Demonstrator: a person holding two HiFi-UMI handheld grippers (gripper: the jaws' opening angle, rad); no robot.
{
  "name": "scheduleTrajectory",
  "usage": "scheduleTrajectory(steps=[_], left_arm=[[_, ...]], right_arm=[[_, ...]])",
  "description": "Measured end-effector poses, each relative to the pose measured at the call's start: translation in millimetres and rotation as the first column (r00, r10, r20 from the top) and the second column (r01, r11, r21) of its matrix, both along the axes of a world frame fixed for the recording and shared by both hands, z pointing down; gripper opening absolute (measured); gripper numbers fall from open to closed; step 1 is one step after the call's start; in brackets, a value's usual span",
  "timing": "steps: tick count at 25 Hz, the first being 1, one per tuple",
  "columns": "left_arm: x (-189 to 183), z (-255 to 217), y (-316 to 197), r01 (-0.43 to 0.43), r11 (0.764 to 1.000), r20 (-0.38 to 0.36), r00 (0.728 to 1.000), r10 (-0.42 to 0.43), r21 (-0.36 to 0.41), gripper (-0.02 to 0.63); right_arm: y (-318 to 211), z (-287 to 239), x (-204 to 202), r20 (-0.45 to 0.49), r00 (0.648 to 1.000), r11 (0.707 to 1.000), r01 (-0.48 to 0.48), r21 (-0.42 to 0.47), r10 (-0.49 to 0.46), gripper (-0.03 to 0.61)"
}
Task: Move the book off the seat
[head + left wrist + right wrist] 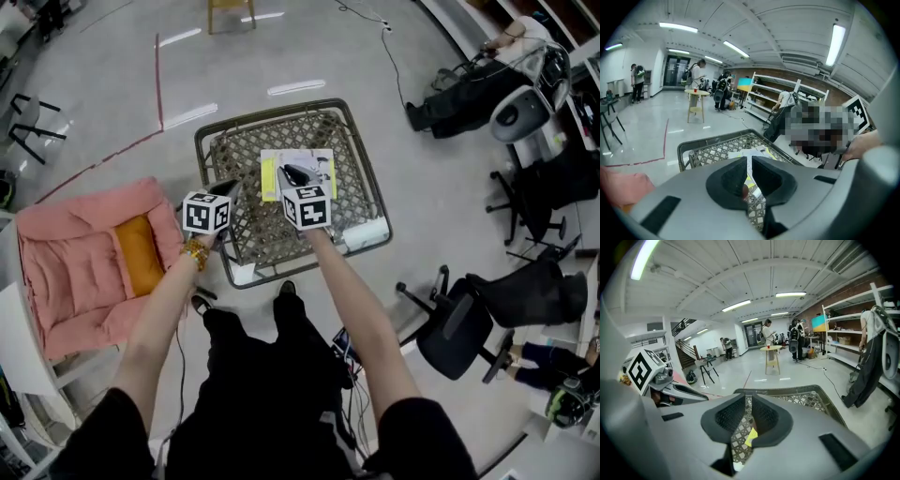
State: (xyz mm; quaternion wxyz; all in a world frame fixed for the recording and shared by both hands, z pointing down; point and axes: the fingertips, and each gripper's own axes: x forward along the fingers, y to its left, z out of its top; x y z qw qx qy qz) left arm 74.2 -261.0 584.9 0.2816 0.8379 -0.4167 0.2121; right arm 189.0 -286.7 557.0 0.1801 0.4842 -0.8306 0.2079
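**A:** Book position?

**B:** The book (321, 161) is noted lying flat on the woven seat (354, 192), toward the rear middle. It lies just beneath and ahead of the right gripper (297, 175). It is off to the right of the left gripper (228, 190), which is held over the seat's left edge.

**A:** State of the fingers?

**B:** Both pairs are seen drawn nearly together, with only a thin slit left between them. Nothing is held in either. Through the right slit only lattice and a yellow corner of the book are seen. Through the left slit the book's pale cover is seen, farther off.

**A:** Why are they held so?

**B:** The right gripper is judged to be lined up over the book for the pickup. The left is probably kept low beside it to steady or lift an edge, since a flat book on open weave gives the fingers little to bite.

**A:** Task status?

**B:** The book is not yet lifted. The fingers would need to be spread before any grasp. A pink cushioned chair (75, 267) is noted well left of the left fingers and may serve as a drop spot.
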Motion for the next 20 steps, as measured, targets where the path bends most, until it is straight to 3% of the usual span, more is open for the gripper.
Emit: scheduleTrajectory(steps=[10,20], left_arm=[[-28,-70,8,0.009,0.984,0.007,1.000,-0.010,0.178,0.034],[-73,-145,29,0.051,0.940,-0.021,0.999,-0.047,0.339,0.029]], right_arm=[[22,-70,-66,0.040,0.993,0.987,0.101,0.124,-0.107,0.038],[43,-131,-136,0.066,0.976,0.953,0.188,0.239,-0.209,0.028]])
